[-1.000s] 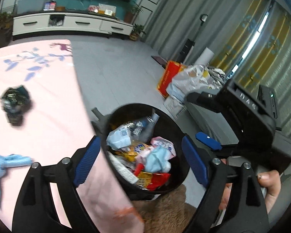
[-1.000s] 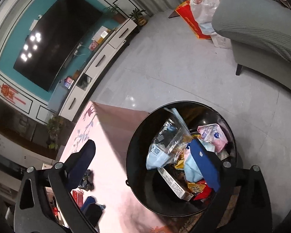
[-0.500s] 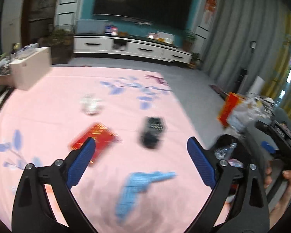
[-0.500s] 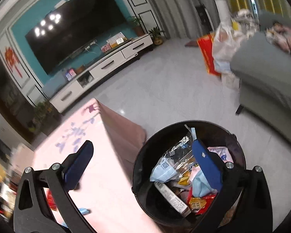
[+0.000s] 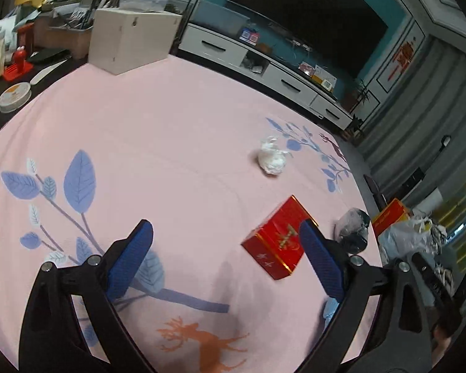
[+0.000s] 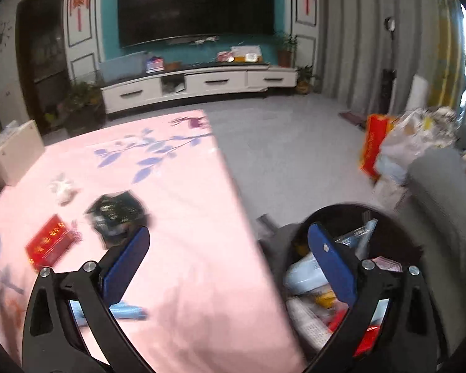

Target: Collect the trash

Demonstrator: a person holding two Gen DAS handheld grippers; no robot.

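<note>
Pink worktop (image 5: pixel 177 143) holds the trash. Left gripper (image 5: pixel 226 264), released and empty, hangs nearest the red box (image 5: pixel 278 237), just right of its gap, long axis slanting away. Right gripper (image 6: pixel 228 264), also released, straddles the worktop edge beside the bin (image 6: pixel 397 217).

A red box (image 5: pixel 278 239) is seen lying flat near the bin (image 6: pixel 388 217); a white wad (image 5: pixel 271 158) beyond it, a black wrapper (image 5: pixel 352 227) closer, blue scrap (image 6: pixel 127 310) nearest.
</note>
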